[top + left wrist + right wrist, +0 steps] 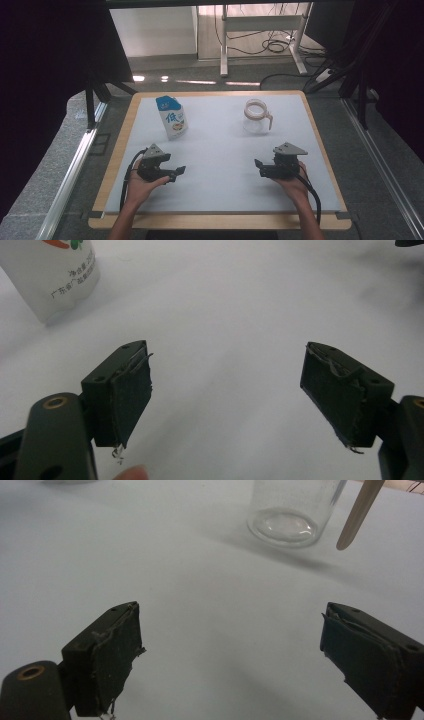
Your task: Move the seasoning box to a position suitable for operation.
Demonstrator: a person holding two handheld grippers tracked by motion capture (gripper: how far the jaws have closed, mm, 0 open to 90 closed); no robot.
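Note:
A white milk carton (pixel 172 119) with a blue top stands upright at the back left of the white mat (pixel 225 145). A clear glass pitcher (pixel 256 116) with a wooden handle stands at the back right. My left gripper (pixel 178 173) rests low over the front left of the mat, open, nothing between its jaws. My right gripper (pixel 259 168) sits opposite at the front right, also open and holding nothing. The left gripper view has the open left gripper (pixel 227 355) with the carton (pixel 55 275) ahead at upper left. Beyond the open right gripper (pixel 230 607) stands the pitcher (pixel 292 510), its handle (pixel 357 512) hanging at the right.
The mat lies on a wooden table (pixel 125 130) whose rim shows all around. A metal rail (pixel 75 165) runs along the left, another along the right. A desk frame and cables (pixel 270 45) stand on the floor behind the table.

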